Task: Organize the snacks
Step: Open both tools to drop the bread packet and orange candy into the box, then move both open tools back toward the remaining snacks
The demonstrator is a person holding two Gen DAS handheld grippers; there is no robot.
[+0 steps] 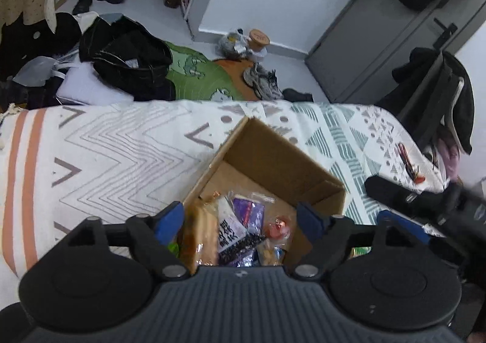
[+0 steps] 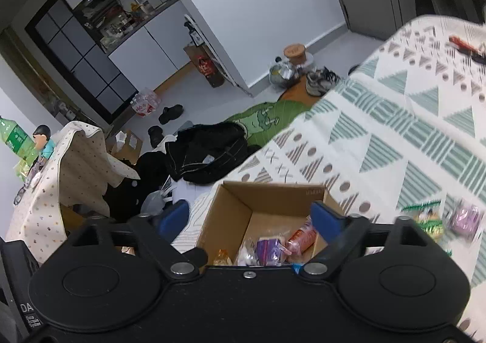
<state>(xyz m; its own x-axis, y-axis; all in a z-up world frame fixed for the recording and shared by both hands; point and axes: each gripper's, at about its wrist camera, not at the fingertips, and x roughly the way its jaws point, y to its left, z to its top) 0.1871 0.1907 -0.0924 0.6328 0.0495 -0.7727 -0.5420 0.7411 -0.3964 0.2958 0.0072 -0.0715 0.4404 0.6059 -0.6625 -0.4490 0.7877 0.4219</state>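
An open cardboard box (image 1: 273,148) stands on a cloth with a zigzag and triangle pattern (image 1: 121,154). Inside lie several snacks: a bread pack (image 1: 197,236), a white and black packet (image 1: 231,233), a purple packet (image 1: 247,209) and a red-orange one (image 1: 278,229). My left gripper (image 1: 240,218) hangs open over the box's near end with nothing between its blue pads. My right gripper (image 2: 250,218) is open too, above the box (image 2: 231,215), and empty; it also shows at the right edge of the left wrist view (image 1: 376,200). A green packet (image 2: 425,215) and a purple packet (image 2: 464,217) lie loose on the cloth to the right of the box.
Thin red items (image 1: 408,162) lie on the cloth at the far right. Beyond the cloth's far edge the floor holds black clothes (image 1: 127,63), a green mat (image 1: 194,76) and shoes (image 1: 261,82). A chair with a dark jacket (image 1: 440,94) stands at the right.
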